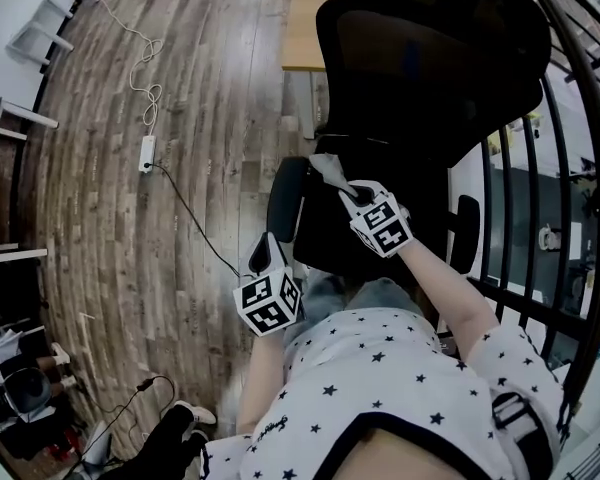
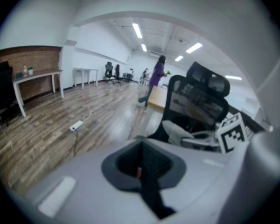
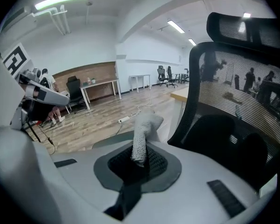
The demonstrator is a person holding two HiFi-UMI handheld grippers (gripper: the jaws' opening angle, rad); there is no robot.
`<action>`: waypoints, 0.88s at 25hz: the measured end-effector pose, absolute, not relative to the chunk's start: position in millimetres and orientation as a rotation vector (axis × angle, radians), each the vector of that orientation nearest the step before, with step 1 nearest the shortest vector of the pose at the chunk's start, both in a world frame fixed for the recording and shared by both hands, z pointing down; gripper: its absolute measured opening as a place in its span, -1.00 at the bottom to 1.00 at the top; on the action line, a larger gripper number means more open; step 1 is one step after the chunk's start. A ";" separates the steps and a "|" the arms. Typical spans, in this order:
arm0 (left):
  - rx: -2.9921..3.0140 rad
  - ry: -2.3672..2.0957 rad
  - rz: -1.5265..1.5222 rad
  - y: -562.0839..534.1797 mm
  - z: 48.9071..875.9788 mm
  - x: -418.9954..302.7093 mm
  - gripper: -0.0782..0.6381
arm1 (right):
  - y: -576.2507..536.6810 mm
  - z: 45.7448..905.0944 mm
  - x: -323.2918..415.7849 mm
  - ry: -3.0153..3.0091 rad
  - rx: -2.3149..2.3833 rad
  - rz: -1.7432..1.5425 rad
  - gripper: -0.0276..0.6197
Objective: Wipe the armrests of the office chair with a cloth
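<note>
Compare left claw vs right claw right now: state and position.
The right claw is shut on the cloth; the left claw is shut on nothing. In the head view, the right claw is up at the chair, near the armrest; the left claw is lower, closer to the person. Shared: both have their jaws closed.

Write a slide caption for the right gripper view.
Right gripper shut on a grey cloth, black mesh chair back at its right.
</note>
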State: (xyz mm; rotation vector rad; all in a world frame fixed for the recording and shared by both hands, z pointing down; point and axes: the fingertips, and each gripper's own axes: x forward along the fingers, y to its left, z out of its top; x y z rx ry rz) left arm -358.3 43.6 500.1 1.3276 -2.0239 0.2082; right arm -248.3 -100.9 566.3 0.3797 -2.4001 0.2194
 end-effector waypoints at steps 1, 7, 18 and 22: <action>1.328 -2.016 0.212 44.8 503.3 -361.2 -0.76 | -103.5 570.0 -252.6 -2.393 0.387 0.217 -0.82; 1.337 -1.961 0.243 48.3 523.5 -375.1 -0.76 | -120.6 594.4 -277.9 -2.349 0.414 0.177 -0.82; 1.325 -1.905 0.254 43.8 541.2 -396.5 -0.76 | -149.8 631.2 -316.3 -2.228 0.416 0.111 -0.82; 1.317 -1.889 0.257 45.6 551.0 -398.3 -0.76 | -156.1 648.1 -328.1 -2.195 0.428 0.086 -0.82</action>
